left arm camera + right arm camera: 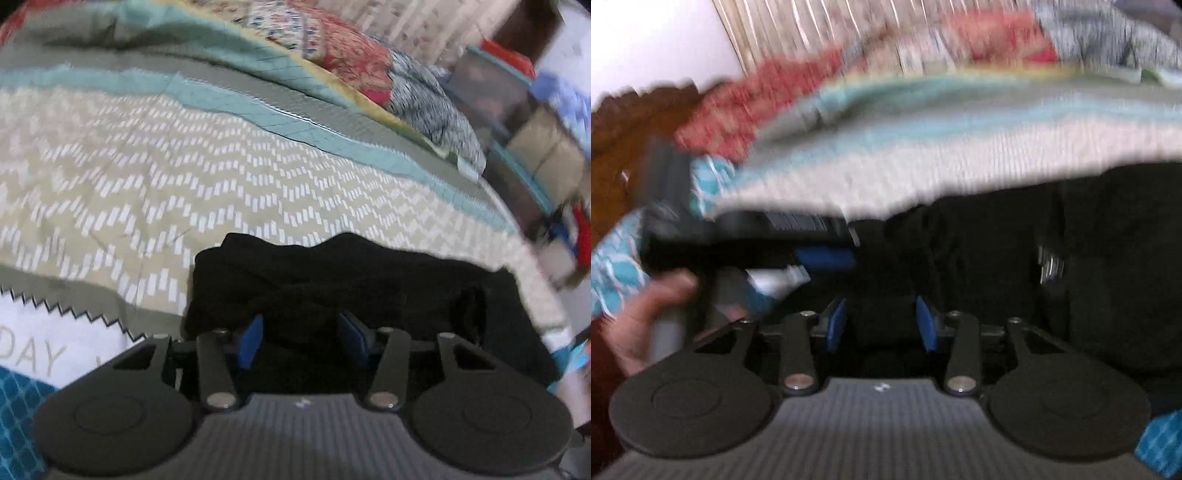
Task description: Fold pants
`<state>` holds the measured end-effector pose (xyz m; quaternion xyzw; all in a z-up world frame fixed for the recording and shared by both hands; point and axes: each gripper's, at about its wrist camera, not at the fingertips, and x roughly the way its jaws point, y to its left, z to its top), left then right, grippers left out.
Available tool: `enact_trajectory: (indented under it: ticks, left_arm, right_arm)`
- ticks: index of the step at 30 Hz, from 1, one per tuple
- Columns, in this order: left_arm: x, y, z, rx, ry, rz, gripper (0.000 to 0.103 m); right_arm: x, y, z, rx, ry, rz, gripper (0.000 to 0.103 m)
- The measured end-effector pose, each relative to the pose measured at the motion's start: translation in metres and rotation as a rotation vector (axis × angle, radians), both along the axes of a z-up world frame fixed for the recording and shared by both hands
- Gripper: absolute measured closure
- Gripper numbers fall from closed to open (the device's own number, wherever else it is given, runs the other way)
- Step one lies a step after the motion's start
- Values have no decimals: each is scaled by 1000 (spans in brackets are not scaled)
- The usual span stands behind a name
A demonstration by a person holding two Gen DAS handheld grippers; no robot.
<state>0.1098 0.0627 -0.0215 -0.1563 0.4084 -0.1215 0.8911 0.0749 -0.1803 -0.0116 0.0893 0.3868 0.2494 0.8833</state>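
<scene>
Black claw [301, 341] linkage arms, blue pads [251, 341], silver rivets, ribbed grey housing

One pair of black pants [332, 280] is being counted, bunched near the close edge of the bed. One patterned bedspread [147, 184] is being seen beneath it, spreading far and left. Two grippers are being counted: the left gripper [301, 339] and the right gripper [881, 325]. Two blue pads [251, 341] are being shown on each, four in all. One hand [646, 317] is being seen at the near left of the right wrist view. One heap of floral bedding [351, 66] is being noted at the far right; its pieces cannot be counted through the blur.
</scene>
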Motion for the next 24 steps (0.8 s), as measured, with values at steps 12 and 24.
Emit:
enact_trajectory:
  ticks: [12, 24]
  left_arm:
    - [-34, 2, 40, -20, -48, 91, 39]
    - [-77, -6, 17, 198, 66, 186, 39]
  right_arm:
    - [-24, -18, 21, 72, -22, -39, 55]
    - [-43, -32, 22, 120, -53, -103, 56]
